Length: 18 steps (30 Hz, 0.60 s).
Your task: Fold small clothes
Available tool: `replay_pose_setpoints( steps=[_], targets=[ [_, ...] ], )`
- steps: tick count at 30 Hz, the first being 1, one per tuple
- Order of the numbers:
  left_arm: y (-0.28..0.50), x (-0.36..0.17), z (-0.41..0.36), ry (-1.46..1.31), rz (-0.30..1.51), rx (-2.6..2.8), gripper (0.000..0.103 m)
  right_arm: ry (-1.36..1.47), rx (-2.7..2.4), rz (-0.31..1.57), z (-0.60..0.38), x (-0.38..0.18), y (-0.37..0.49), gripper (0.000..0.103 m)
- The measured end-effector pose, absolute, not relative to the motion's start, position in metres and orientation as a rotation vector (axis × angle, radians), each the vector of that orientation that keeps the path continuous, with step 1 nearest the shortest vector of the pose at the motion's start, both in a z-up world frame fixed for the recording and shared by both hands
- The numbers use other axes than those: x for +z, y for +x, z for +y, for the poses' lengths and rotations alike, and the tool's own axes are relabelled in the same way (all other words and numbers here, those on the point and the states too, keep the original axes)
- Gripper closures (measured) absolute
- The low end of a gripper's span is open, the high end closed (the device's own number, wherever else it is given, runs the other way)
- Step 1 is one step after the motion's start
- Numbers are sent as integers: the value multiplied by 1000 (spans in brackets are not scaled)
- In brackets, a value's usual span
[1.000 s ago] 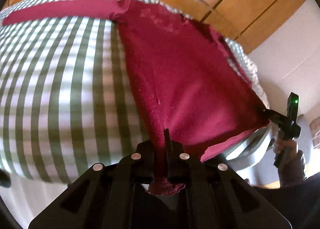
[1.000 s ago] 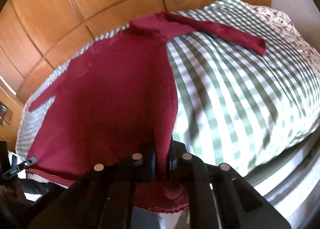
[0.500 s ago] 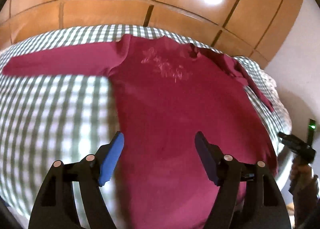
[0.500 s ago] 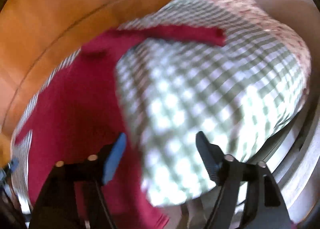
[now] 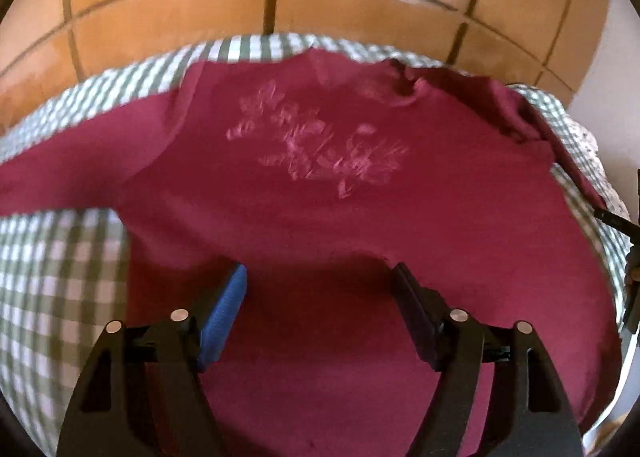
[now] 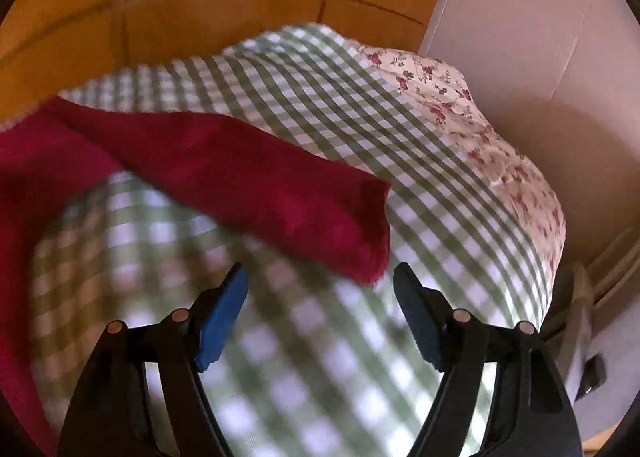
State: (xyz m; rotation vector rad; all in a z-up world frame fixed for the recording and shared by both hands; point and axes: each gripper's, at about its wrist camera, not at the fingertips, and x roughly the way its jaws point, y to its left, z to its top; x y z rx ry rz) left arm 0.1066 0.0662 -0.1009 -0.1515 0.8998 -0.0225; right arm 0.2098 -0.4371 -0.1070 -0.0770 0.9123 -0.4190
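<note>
A dark red long-sleeved top [image 5: 320, 217] with a pale flower print lies spread flat on a green and white checked bedcover [image 5: 60, 277]. My left gripper [image 5: 320, 297] is open and empty above the lower body of the top. In the right wrist view my right gripper [image 6: 320, 297] is open and empty just short of the cuff of one red sleeve [image 6: 248, 181], which lies across the checked cover [image 6: 300, 357]. The right gripper's tip shows at the right edge of the left wrist view [image 5: 616, 219].
Wooden wardrobe panels [image 5: 280, 9] stand behind the bed. A flowered pillow [image 6: 460, 105] lies at the far right of the bed, next to a white wall [image 6: 540, 37]. The bed's right edge drops off near the right gripper.
Both grippers were shut on the hem of the top a second ago. They have let go and opened. The top now lies flat, and the right gripper has swung over to the sleeve.
</note>
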Motion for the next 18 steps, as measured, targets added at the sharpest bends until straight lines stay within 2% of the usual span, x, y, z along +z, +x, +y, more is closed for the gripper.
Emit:
replay_pose_setpoints(
  steps=[1, 2, 3, 10, 13, 16, 17, 18],
  targets=[
    [107, -104, 67, -163, 891, -27, 20, -77, -419, 929, -441, -113, 214, 55],
    [106, -105, 66, -160, 887, -36, 19, -86, -421, 945, -444, -112, 218, 87],
    [105, -106, 65, -152, 888, -39, 17, -99, -423, 943, -446, -108, 219, 91],
    [106, -109, 63, -152, 883, -56, 12, -141, -483, 776, -479, -29, 213, 93],
    [108, -109, 63, -152, 885, -61, 11, -129, -554, 787, -510, -19, 232, 93],
    [109, -109, 63, -149, 885, -60, 11, -58, -602, 870, -544, -34, 260, 93],
    [109, -110, 63, -149, 885, -63, 10, -36, -610, 895, -552, -43, 267, 90],
    [109, -110, 63, -149, 885, -63, 10, -12, -621, 915, -558, -51, 273, 79]
  ],
)
